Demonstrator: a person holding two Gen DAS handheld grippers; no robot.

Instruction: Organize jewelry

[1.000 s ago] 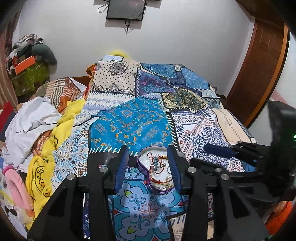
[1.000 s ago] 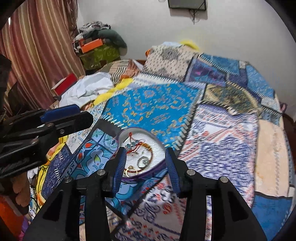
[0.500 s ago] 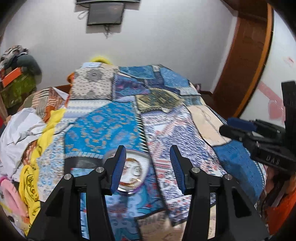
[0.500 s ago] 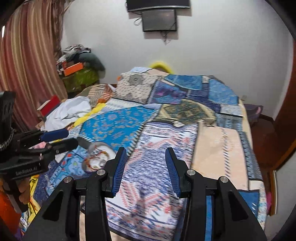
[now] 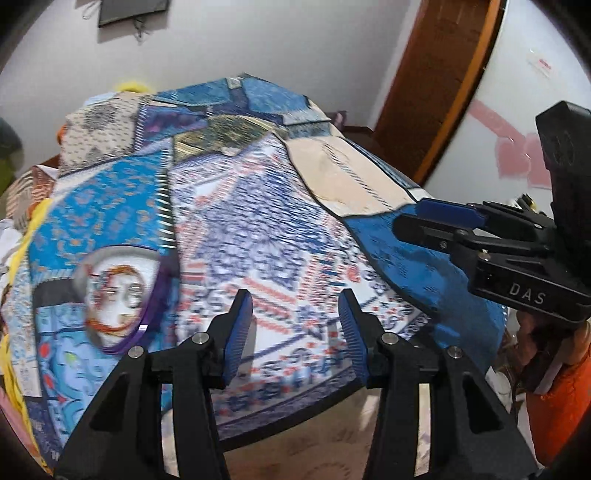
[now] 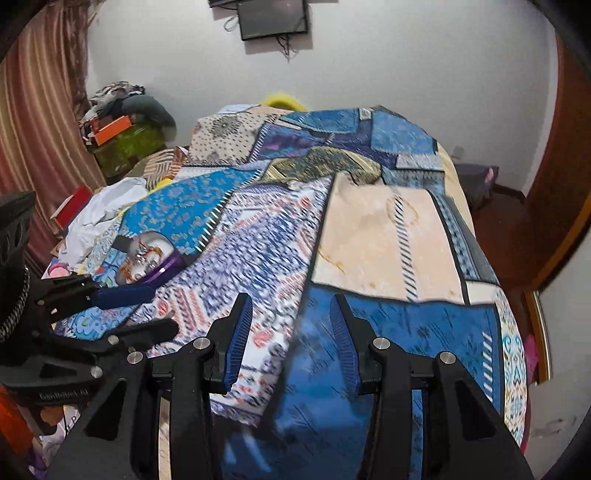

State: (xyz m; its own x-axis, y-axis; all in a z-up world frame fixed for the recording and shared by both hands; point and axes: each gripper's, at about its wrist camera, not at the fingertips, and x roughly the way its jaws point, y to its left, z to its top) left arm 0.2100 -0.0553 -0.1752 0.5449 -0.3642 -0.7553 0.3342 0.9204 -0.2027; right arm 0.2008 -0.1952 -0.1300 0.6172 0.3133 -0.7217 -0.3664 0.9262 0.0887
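Note:
A heart-shaped purple-rimmed dish with red thread bracelets and rings in it lies on the patchwork bedspread. It also shows in the right wrist view. My left gripper is open and empty, above the bed's front edge, to the right of the dish. My right gripper is open and empty, over the blue patch near the bed's front right. Each gripper shows in the other's view: the right one and the left one.
A pile of white and yellow clothes lies at the bed's left side. A striped curtain and stacked bags stand at the left. A wooden door is at the right. A TV hangs on the back wall.
Both grippers have pulled back and swung to the right, away from the dish. The dish has gone from between the fingers to the left of both views.

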